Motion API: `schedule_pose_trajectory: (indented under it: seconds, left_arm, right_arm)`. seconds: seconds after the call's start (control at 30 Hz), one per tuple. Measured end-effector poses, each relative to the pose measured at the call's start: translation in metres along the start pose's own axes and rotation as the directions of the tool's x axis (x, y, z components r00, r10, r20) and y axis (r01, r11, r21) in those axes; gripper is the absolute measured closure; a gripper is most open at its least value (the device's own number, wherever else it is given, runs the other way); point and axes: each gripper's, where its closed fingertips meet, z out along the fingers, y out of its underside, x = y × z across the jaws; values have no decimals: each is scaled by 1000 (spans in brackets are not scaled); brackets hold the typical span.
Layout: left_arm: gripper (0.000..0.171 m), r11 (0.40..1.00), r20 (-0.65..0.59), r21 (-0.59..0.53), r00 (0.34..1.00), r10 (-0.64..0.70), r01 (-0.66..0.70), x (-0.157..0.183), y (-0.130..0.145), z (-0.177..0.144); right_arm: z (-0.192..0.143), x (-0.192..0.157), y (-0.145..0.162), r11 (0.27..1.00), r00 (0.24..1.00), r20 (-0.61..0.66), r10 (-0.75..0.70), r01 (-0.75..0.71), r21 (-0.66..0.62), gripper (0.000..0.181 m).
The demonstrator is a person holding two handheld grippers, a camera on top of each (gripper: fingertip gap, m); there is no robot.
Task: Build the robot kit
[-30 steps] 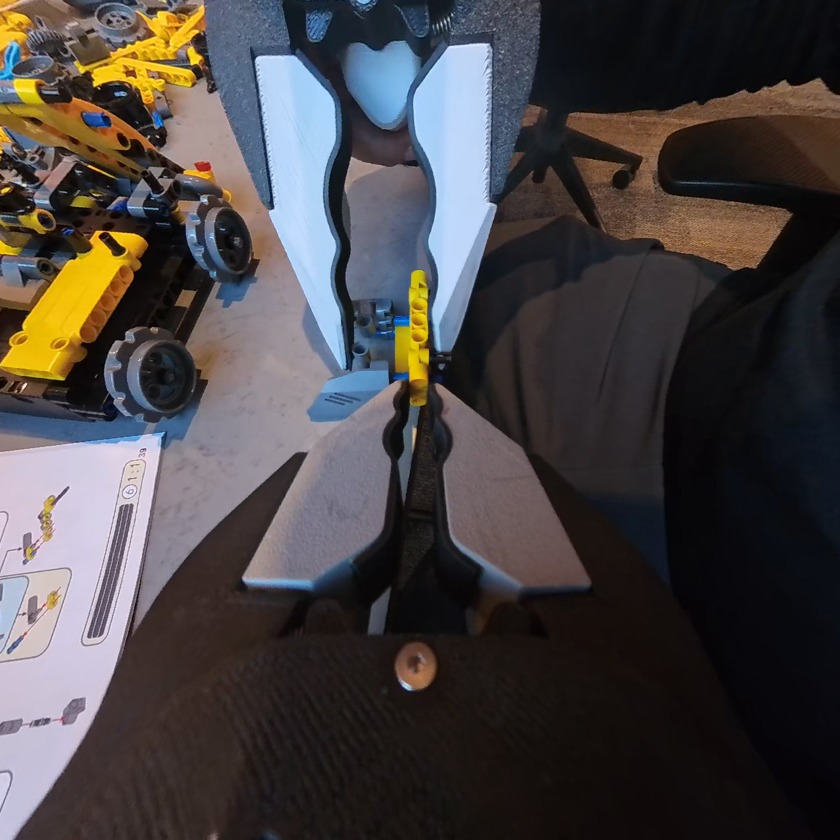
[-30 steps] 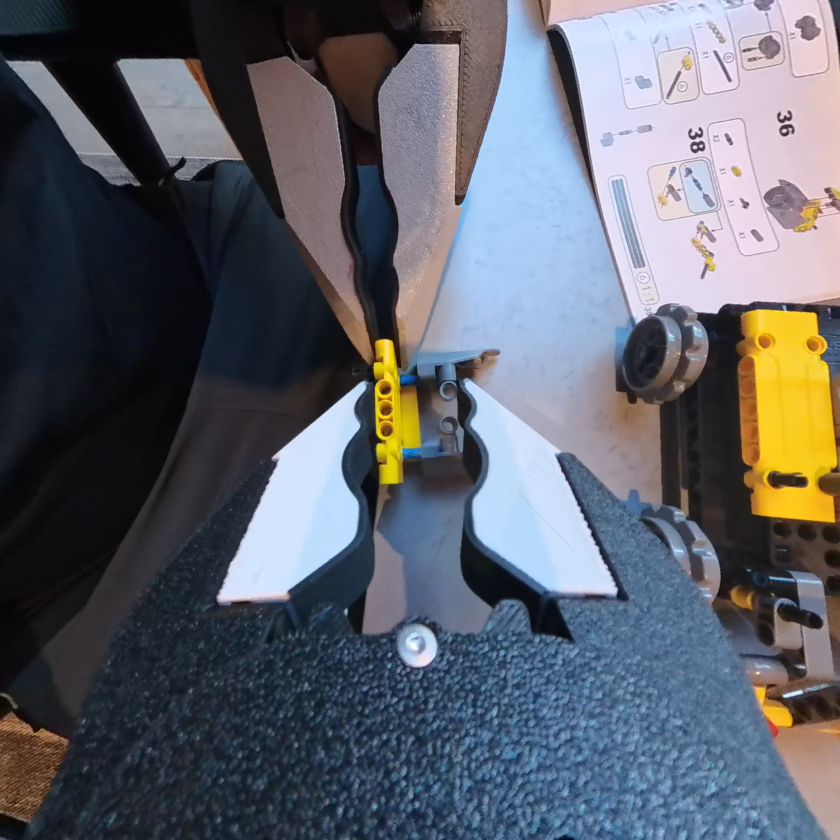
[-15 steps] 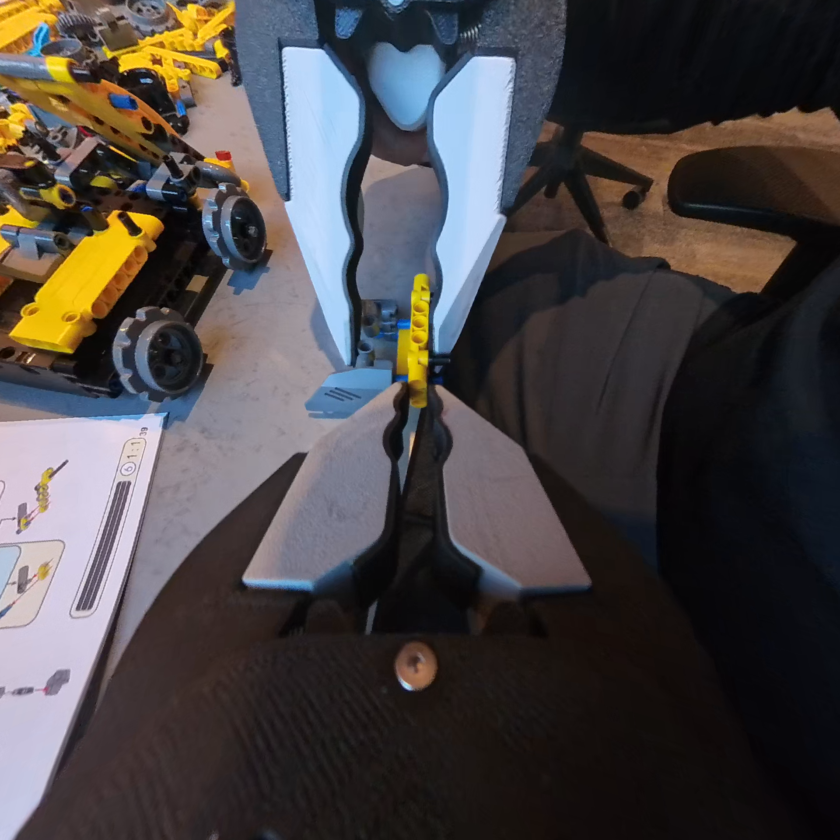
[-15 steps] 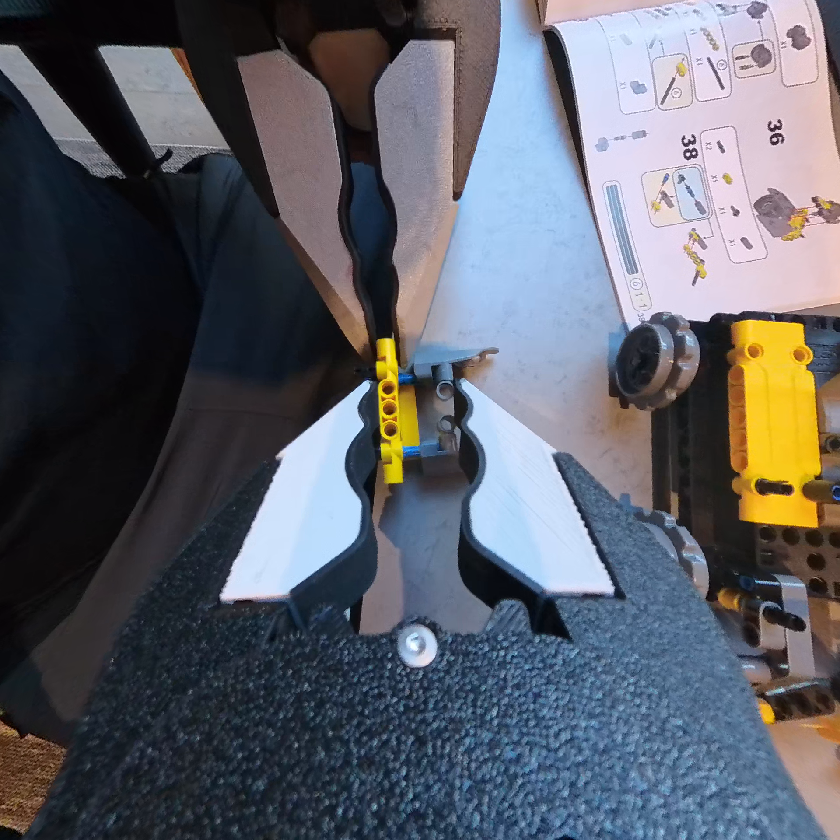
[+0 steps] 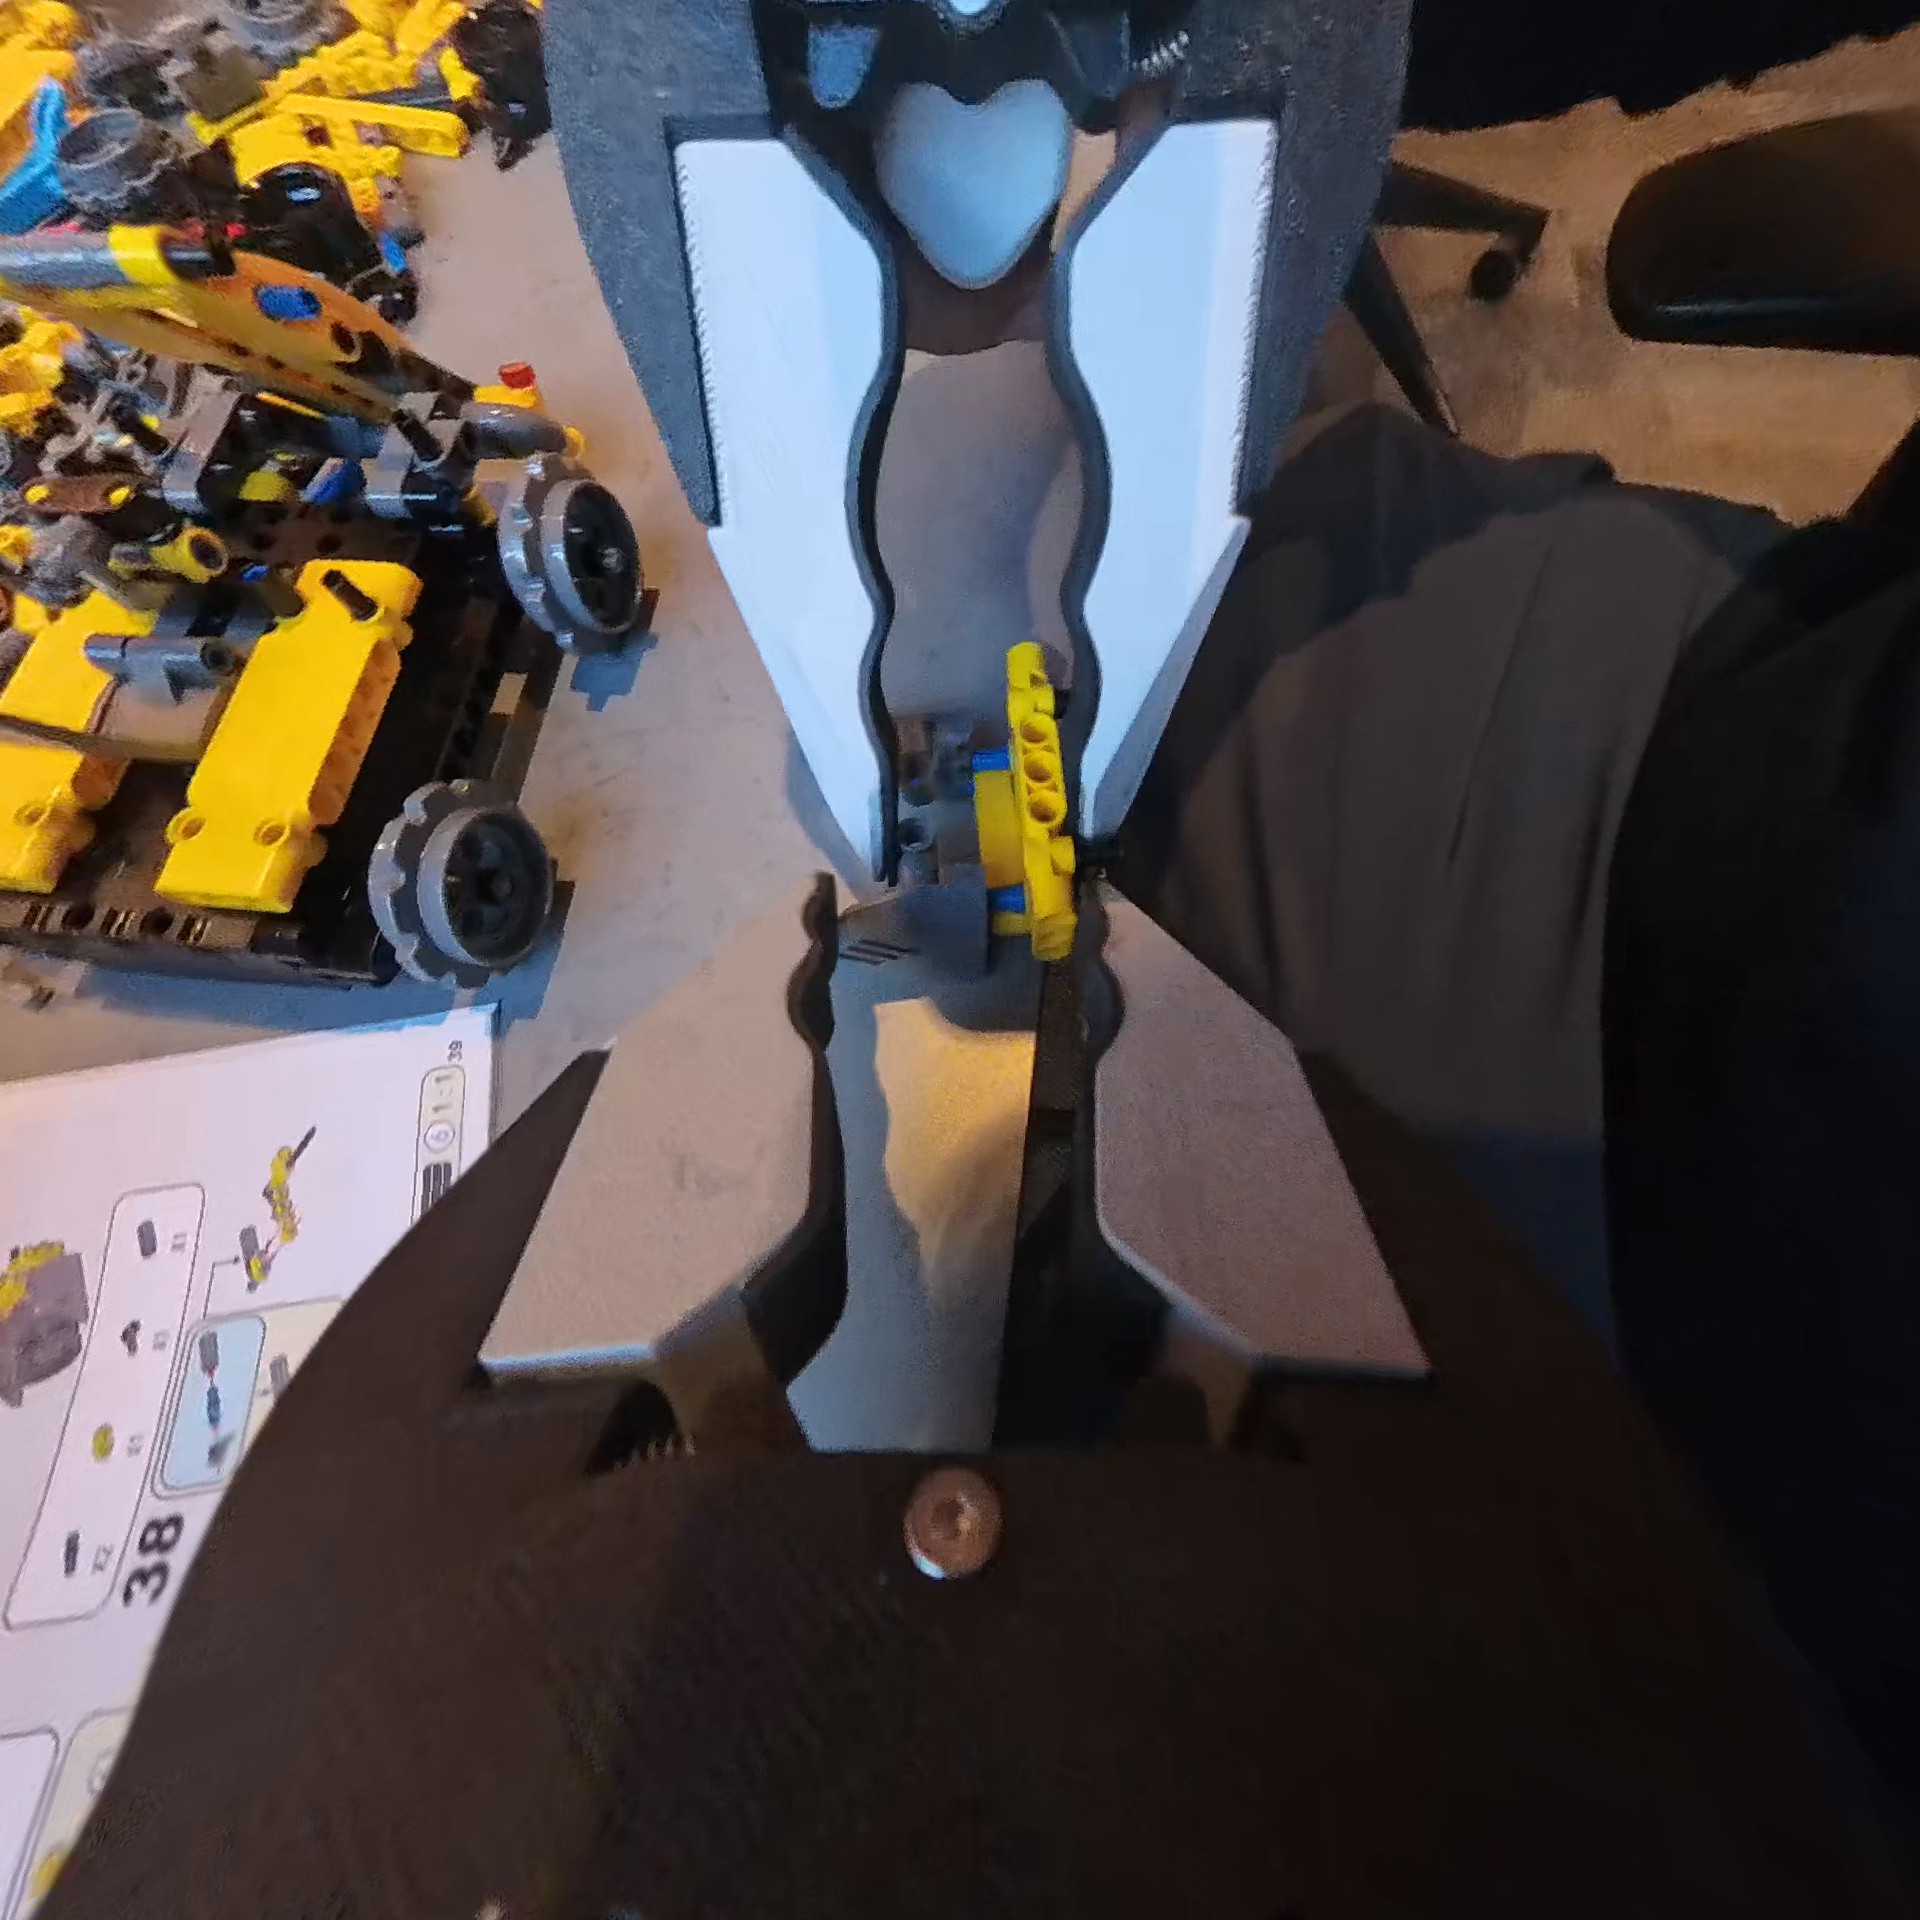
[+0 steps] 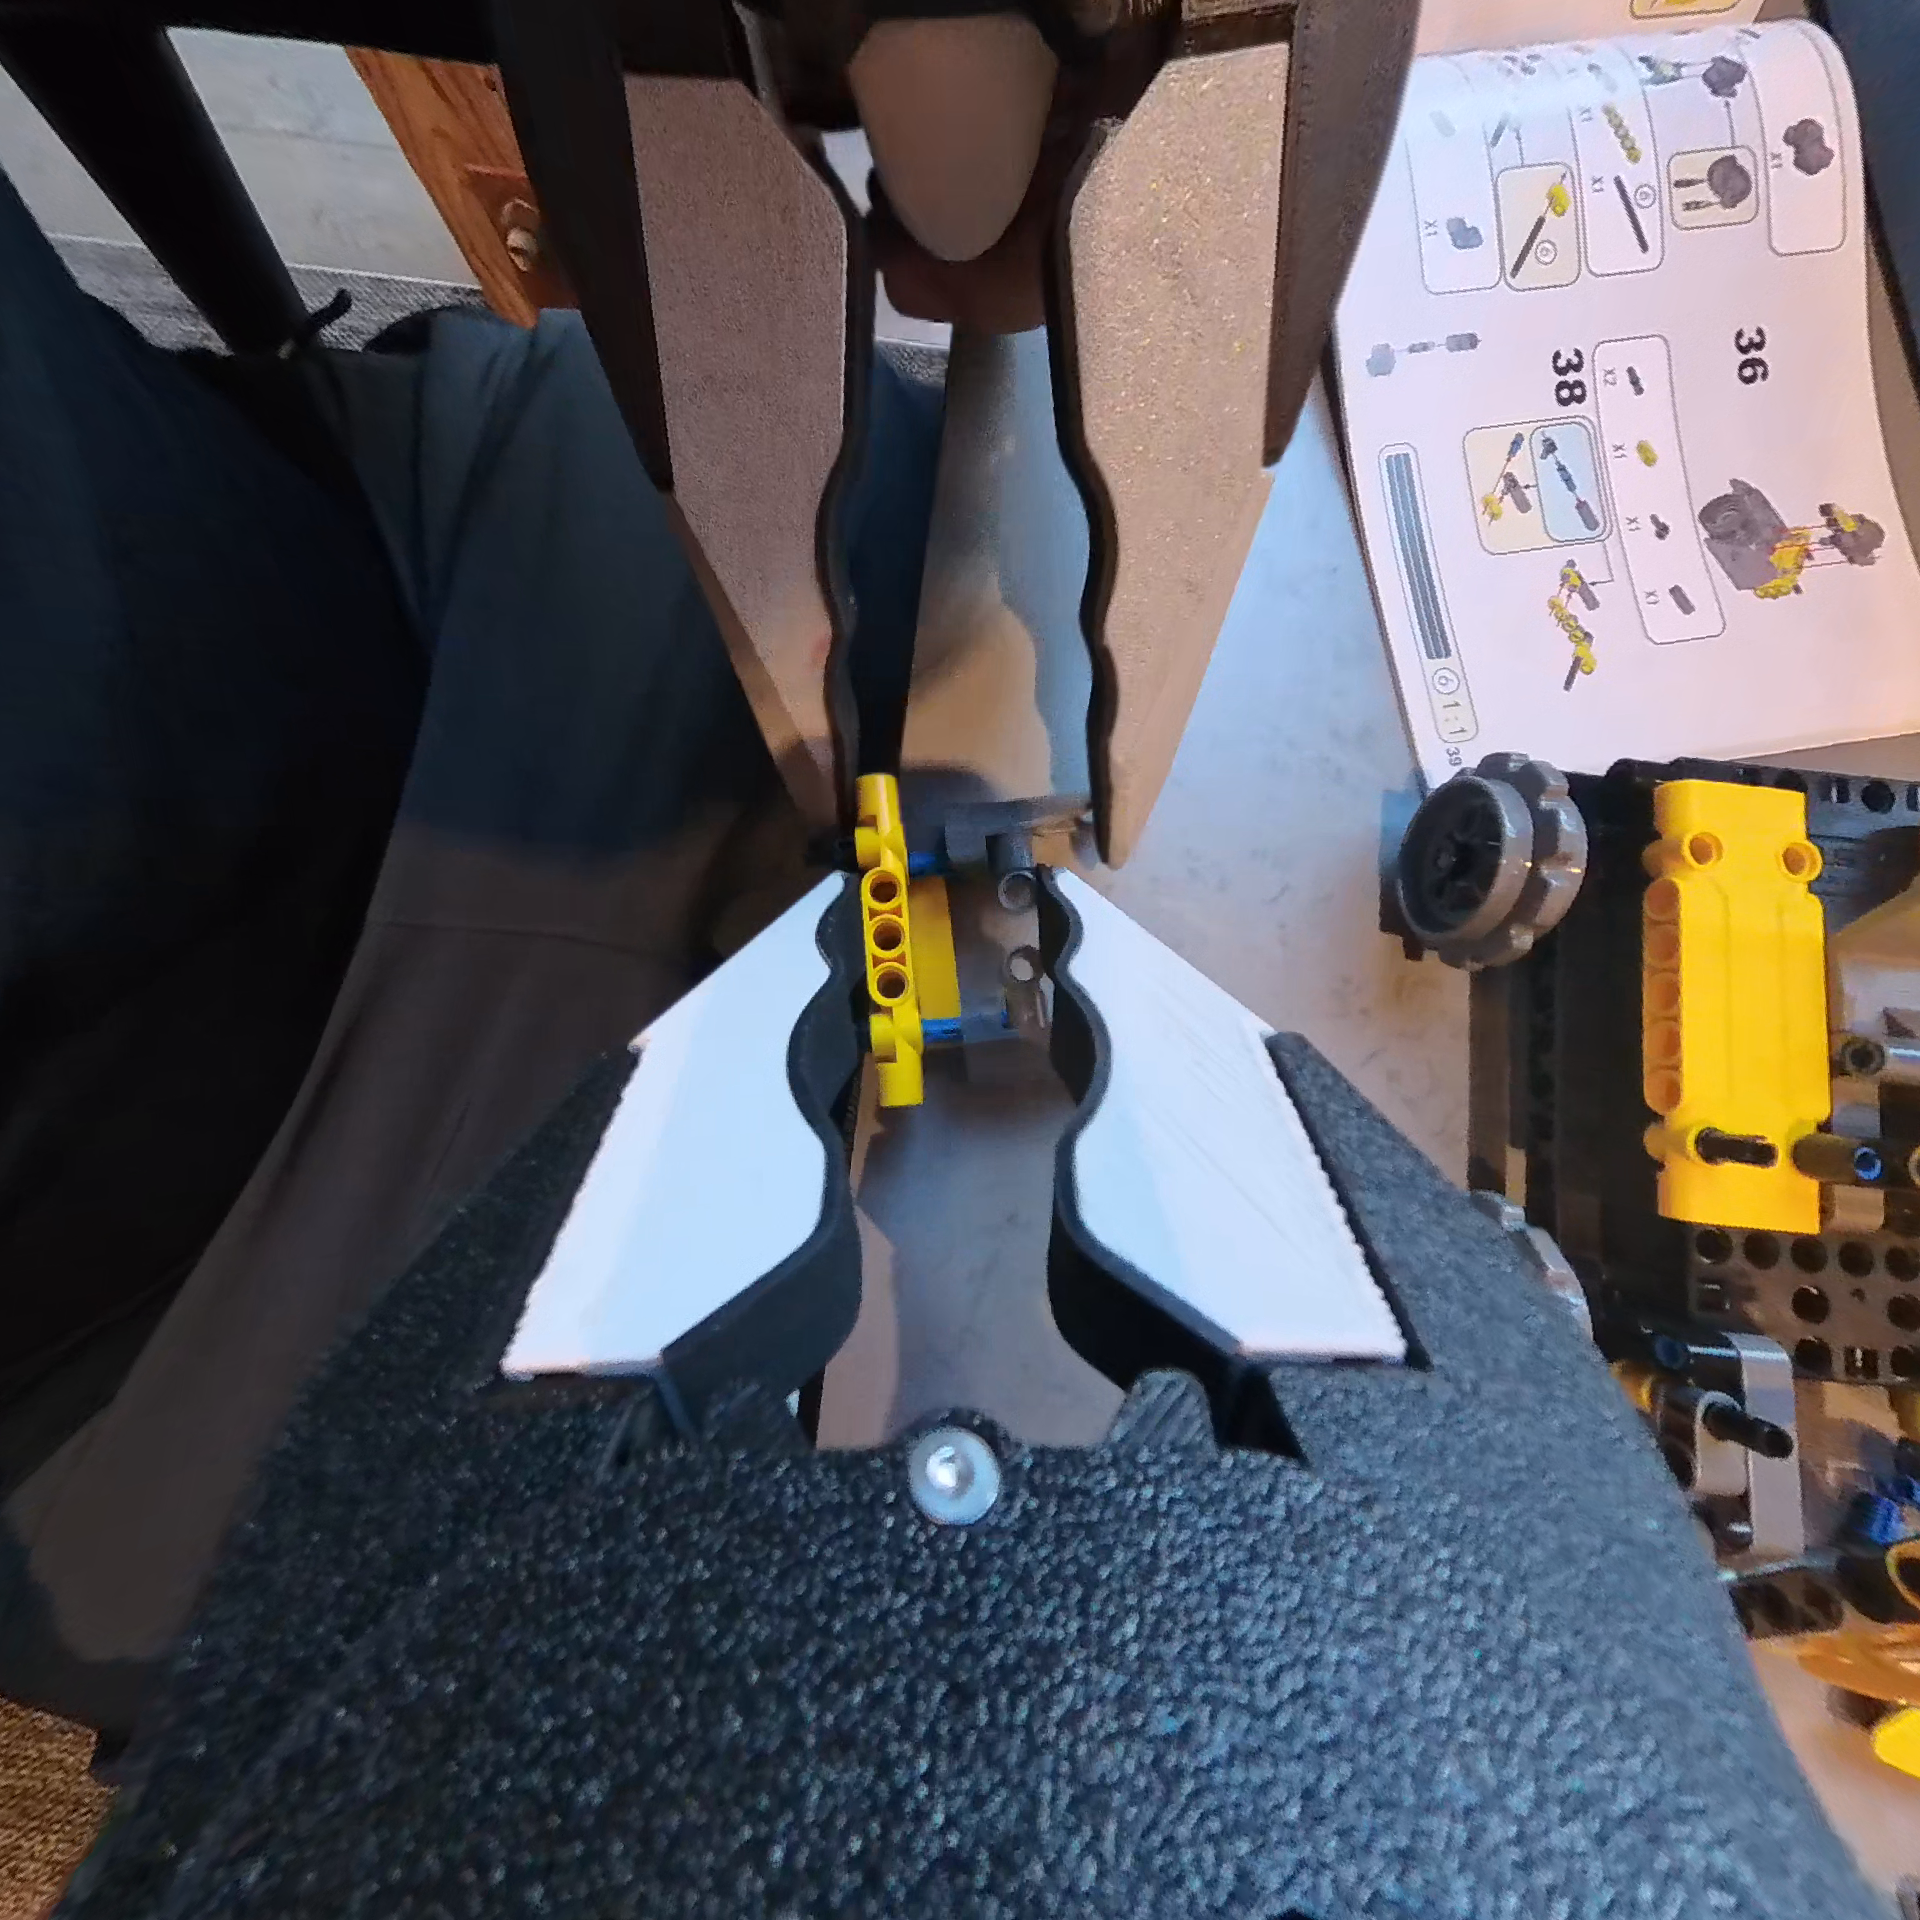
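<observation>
A small brick assembly, a yellow holed beam (image 5: 1023, 800) pinned to grey parts (image 5: 940, 914), hangs above the table edge. My right gripper (image 6: 940, 894), with white fingers (image 6: 727, 1122), is shut on it: the beam (image 6: 888, 945) lies against the left finger, the grey parts (image 6: 1013, 935) against the right. It enters the left wrist view (image 5: 982, 847) from above. My left gripper (image 5: 951, 904), with grey fingers (image 5: 675, 1174), faces it and is open, its tips either side of the assembly's near end. It enters the right wrist view (image 6: 977, 831) from above.
A half-built yellow and black wheeled model (image 5: 260, 727) stands on the grey table (image 5: 665, 748), also in the right wrist view (image 6: 1725, 997). An open instruction booklet (image 5: 208, 1247) lies beside it. Loose pieces (image 5: 312, 104) lie further back. A person's trouser leg (image 5: 1455, 779) and an office chair (image 5: 1766, 239) are off the table's edge. Left and right tips are no more than a few centimetres apart.
My left gripper was shut on the end of the yellow beam; its jaws have now opened and let go. My right gripper keeps its hold on the assembly.
</observation>
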Motion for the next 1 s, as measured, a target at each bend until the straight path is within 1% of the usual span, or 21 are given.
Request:
schedule_pose_trajectory:
  seconds: [0.47, 0.87, 0.97, 1.0]
  left_arm:
    - [128, 1000, -108, -12, 994, -27, 26, -1, 3, 0]
    - [128, 1000, -121, -10, 992, -22, 21, -1, 4, 1]
    - [131, 1000, -113, -10, 993, -19, 18, -2, 5, 0]
    - [138, 1000, -99, -12, 995, -14, 12, -4, 5, 0]
  right_arm:
    - [1, 0, -1, 999, 1000, 18, 8, -8, 31, 148]
    - [1, 1, -2, 999, 999, -21, -29, 29, 23, 147]
    - [0, 2, -3, 999, 999, -32, -25, 26, 32, 145]
    - [0, 1, -3, 999, 999, -32, -19, 21, 34, 144]
